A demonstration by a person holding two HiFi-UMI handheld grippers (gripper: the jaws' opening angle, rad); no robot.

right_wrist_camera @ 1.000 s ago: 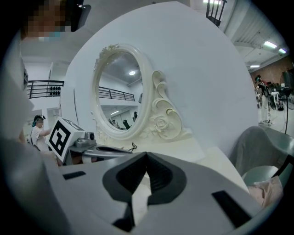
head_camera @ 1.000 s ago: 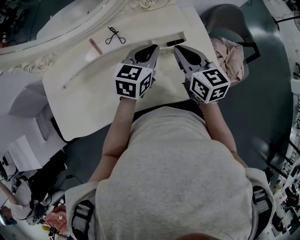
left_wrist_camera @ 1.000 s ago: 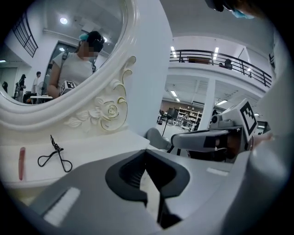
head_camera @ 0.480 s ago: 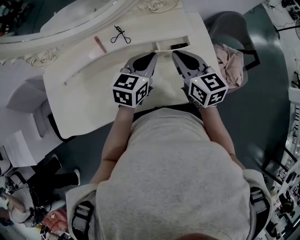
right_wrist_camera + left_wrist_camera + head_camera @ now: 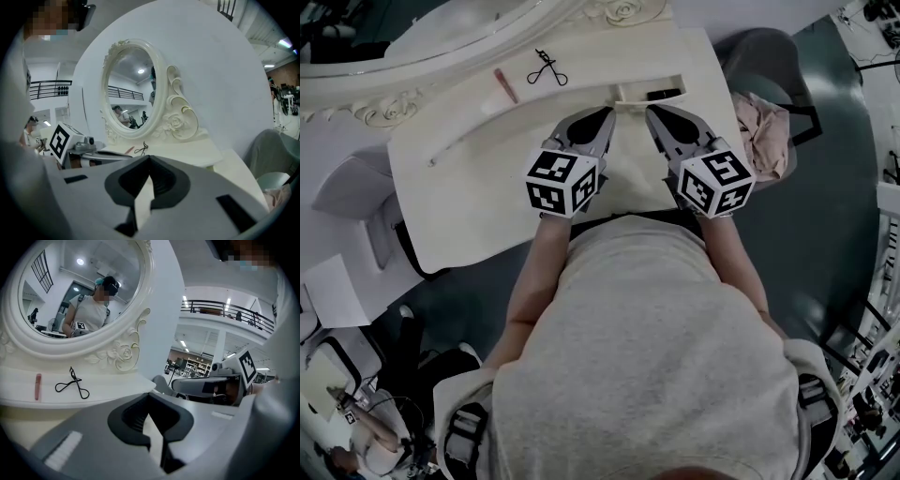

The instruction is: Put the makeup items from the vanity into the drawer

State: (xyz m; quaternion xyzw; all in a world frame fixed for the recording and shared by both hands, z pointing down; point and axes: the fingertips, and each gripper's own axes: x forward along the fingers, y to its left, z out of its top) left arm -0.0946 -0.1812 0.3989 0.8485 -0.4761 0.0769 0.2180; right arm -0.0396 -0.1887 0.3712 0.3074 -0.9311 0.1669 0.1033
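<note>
A black eyelash curler (image 5: 546, 67) (image 5: 71, 384) and a pink tube (image 5: 505, 84) (image 5: 38, 386) lie on the cream vanity's (image 5: 487, 178) raised back ledge, under the mirror. To the right, a narrow open drawer (image 5: 630, 94) holds a black item (image 5: 662, 94). My left gripper (image 5: 607, 113) (image 5: 149, 397) hovers over the tabletop just before the drawer, shut and empty. My right gripper (image 5: 653, 112) (image 5: 150, 160) is beside it, tip near the drawer's front, also shut with nothing in it. Both makeup items lie well left of the grippers.
An oval mirror (image 5: 79, 296) with a carved white frame stands behind the ledge. A grey chair (image 5: 764, 47) with a pink cloth (image 5: 759, 122) stands right of the vanity. A white box (image 5: 352, 192) stands at its left; people and clutter are on the floor at lower left.
Both grippers have drawn back a little from the drawer toward the body. The curler and the pink tube have not moved.
</note>
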